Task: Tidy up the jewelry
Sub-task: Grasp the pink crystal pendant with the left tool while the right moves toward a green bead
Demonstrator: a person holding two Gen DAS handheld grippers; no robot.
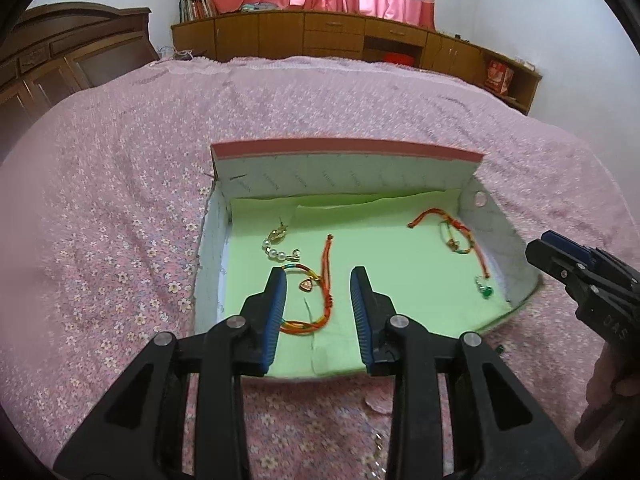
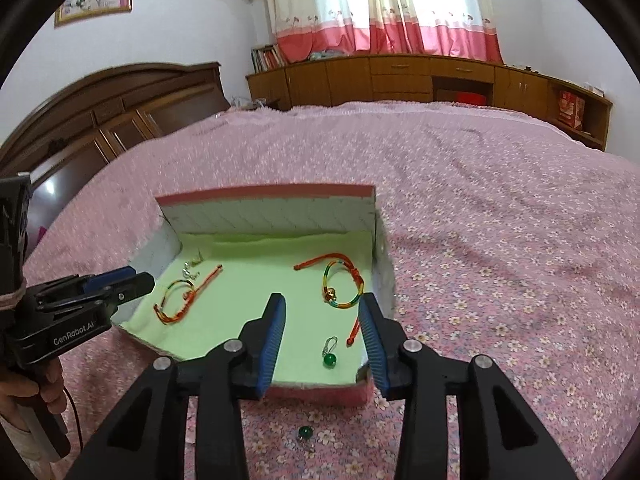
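Observation:
A shallow box with green lining lies on the bed. Inside on the left lie a multicoloured cord bracelet and a pearl earring. On the right lie a second cord bracelet and a green bead earring. Another green bead earring lies on the bedspread in front of the box. My left gripper is open and empty above the left bracelet. My right gripper is open and empty above the box's right part.
The pink flowered bedspread covers the bed all around the box. A wooden headboard stands at the left, low wooden cabinets along the far wall under pink curtains.

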